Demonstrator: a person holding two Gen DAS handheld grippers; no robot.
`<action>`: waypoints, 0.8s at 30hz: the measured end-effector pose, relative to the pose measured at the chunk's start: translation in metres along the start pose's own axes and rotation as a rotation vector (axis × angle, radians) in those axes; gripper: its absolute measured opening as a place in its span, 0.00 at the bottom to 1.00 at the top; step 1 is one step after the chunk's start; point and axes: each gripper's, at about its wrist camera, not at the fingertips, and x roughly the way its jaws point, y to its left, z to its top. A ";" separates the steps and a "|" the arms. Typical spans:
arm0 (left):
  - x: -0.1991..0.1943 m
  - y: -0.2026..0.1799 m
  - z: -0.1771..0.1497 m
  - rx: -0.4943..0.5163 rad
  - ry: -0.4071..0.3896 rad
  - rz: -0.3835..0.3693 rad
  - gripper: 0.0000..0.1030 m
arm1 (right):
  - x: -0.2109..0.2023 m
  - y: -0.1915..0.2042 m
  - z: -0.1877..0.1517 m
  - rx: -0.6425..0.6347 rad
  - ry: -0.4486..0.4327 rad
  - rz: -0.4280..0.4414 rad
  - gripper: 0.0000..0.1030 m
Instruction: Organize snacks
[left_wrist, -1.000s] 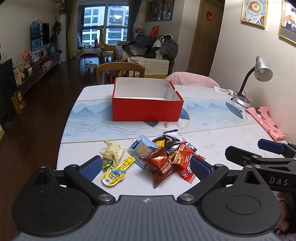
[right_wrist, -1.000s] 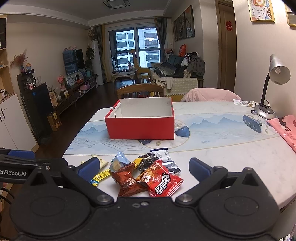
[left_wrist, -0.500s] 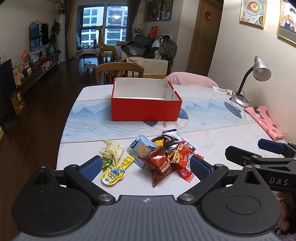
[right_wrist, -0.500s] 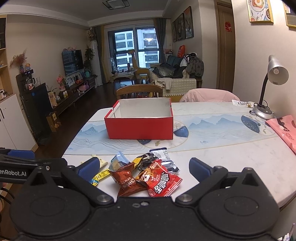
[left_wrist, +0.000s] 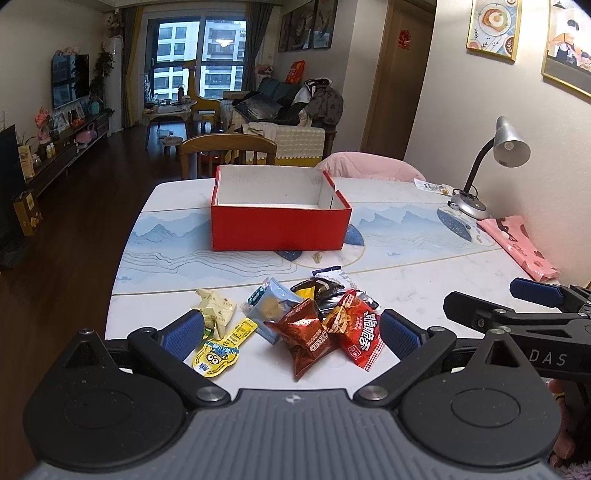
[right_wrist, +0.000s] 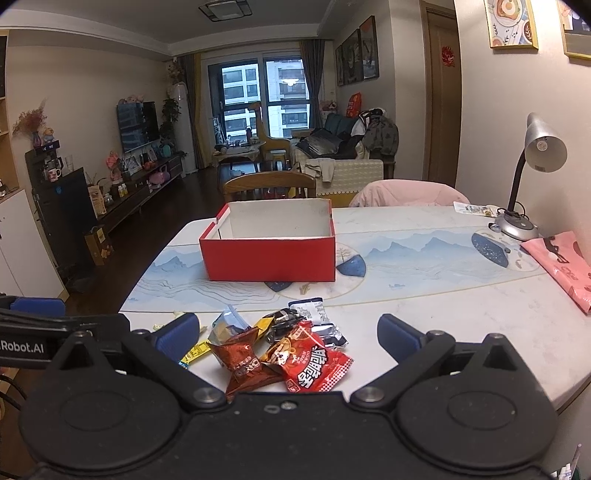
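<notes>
Both the left gripper (left_wrist: 291, 328) and the right gripper (right_wrist: 288, 334) hover with fingers spread wide, holding nothing, over the snack pile (left_wrist: 314, 317) lying near the red box (left_wrist: 279, 218) on the table (left_wrist: 406, 288).

Left gripper (left_wrist: 291, 332) is showing a grey ribbed body, black linkage arms, silver screws, blue fingers (left_wrist: 183, 334). Right gripper (right_wrist: 288, 338) is showing all-black housing.

table (left_wrist: 406, 280) with box (left_wrist: 277, 229), snacks (left_wrist: 317, 321)
</notes>
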 end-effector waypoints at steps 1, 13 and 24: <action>0.000 0.000 0.000 0.001 -0.002 0.001 0.99 | 0.000 0.000 0.000 -0.001 -0.001 -0.001 1.00; -0.001 0.002 0.001 -0.004 -0.023 0.007 0.99 | -0.006 0.000 0.003 -0.025 -0.034 0.025 1.00; 0.009 0.007 0.002 -0.018 -0.002 0.012 0.99 | 0.002 0.004 0.005 -0.046 -0.020 0.041 1.00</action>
